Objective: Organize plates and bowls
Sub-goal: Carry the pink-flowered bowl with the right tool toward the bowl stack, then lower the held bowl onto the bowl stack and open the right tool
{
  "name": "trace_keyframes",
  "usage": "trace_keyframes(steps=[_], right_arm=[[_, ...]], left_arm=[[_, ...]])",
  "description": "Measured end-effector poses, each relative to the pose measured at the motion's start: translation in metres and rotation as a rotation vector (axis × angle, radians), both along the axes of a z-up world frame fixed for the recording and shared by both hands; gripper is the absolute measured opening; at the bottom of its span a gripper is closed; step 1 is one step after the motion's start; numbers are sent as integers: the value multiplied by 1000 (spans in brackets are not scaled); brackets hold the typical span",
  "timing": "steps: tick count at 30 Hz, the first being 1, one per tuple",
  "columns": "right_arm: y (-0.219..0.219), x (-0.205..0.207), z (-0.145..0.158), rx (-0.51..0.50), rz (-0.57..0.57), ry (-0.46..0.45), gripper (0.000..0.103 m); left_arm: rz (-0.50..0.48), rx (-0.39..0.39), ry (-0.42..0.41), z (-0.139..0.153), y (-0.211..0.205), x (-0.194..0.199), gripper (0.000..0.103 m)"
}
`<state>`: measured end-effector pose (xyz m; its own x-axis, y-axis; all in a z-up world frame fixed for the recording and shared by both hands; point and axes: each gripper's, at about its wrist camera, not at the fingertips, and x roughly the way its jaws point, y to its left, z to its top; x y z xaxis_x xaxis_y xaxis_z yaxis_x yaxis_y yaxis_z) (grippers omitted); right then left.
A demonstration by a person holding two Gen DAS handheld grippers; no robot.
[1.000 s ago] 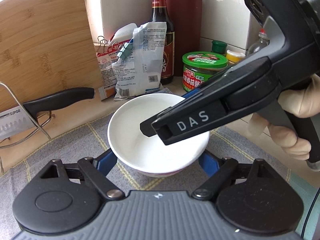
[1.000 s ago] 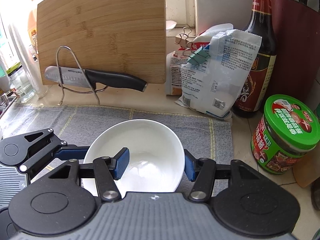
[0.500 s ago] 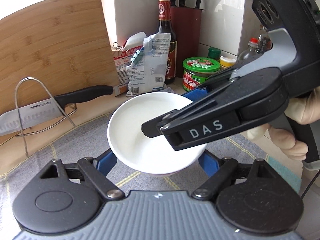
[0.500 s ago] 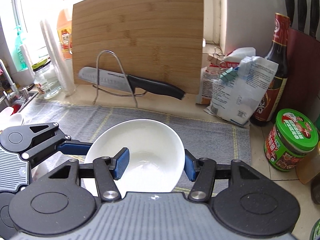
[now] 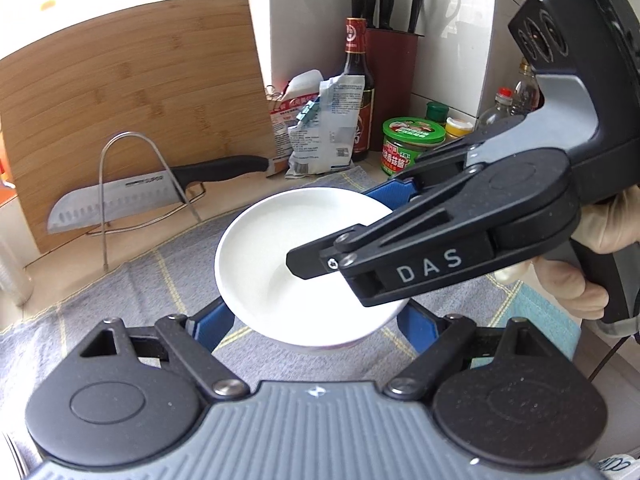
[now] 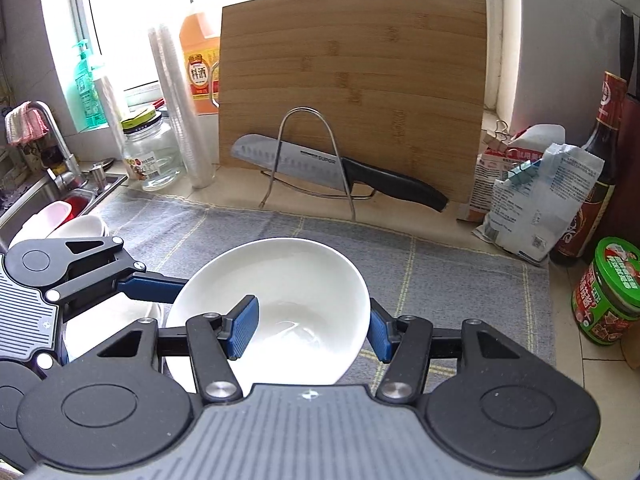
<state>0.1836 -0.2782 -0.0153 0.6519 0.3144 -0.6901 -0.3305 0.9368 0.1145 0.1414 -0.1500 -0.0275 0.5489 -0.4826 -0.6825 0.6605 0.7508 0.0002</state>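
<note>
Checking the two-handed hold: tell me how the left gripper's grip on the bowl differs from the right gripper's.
The left gripper spans the whole bowl, both pads outside its wall; the right gripper pinches one side, one pad inside, one outside. The left jaws stand wider than the right's. Both grip the same bowl.

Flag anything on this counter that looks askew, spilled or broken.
Nothing spilled or broken. The only oddity: the white bowl is tilted, both tongs on it, the right tongs pinching its wall. The knife rests in its wire stand.
</note>
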Motion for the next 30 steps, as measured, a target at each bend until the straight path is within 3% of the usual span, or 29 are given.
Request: trace_keyframes(steps=[30], right_arm=[[131,0,5,19,243,11,63]], left_arm=[[212,26,32,11,121,-25,88]])
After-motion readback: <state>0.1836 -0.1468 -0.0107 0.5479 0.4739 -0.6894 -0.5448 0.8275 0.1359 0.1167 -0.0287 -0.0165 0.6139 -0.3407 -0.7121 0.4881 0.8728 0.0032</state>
